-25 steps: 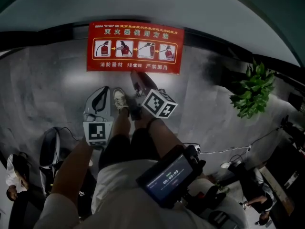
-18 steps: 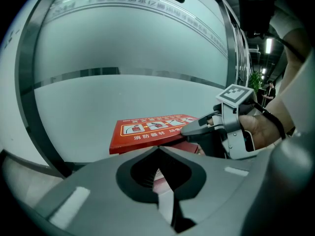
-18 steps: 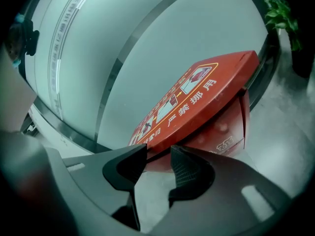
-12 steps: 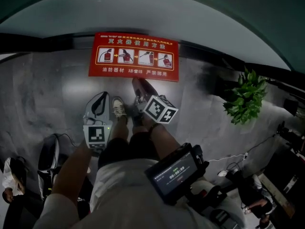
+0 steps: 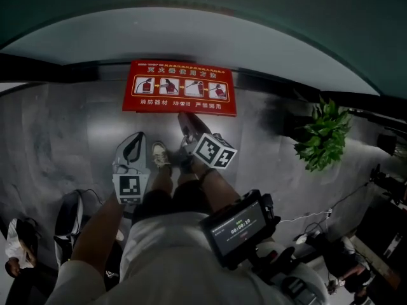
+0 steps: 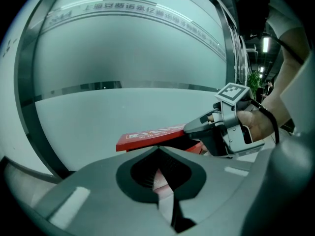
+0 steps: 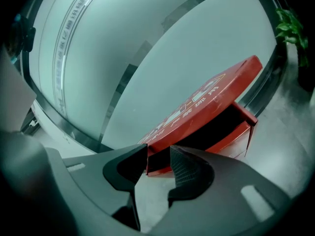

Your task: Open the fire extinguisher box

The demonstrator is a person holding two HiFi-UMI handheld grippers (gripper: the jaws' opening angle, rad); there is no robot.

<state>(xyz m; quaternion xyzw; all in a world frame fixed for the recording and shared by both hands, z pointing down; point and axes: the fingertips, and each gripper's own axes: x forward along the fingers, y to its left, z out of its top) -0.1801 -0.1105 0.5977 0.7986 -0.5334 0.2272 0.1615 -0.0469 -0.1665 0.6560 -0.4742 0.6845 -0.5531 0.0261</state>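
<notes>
Head view: fire extinguisher box (image 5: 180,86) lies on the grey floor (image 5: 70,126), at the foot of a curved glass wall (image 5: 191,33). Its long axis runs from left to right in the picture, along the wall, and its printed red top faces up. The left gripper (image 5: 139,135) is near the box's front side but apart from it, and points toward the wall; its two jaws meet at the tips. The right gripper (image 5: 184,117) points nearly the same way, and its tips reach the box's front edge at about the middle of its length. A potted plant (image 5: 320,135) stands well apart on the right.

Left gripper view: the jaws are together at the tips, with nothing held between them. Beyond them the lid (image 6: 147,135) shows almost edge-on, nearly level, and the right gripper (image 6: 188,130) covers its right end.

Right gripper view: the jaws stand a moderate gap apart and have just been closing a little. No pad presses on anything. Through the gap the far corner of the box shows, beyond the tips, with floor under it. The lid's front edge is lifted off the red body (image 7: 236,137), so a dark slit opens toward the gripper. One jaw lies in front of this slit; whether it touches the lid I cannot tell.
</notes>
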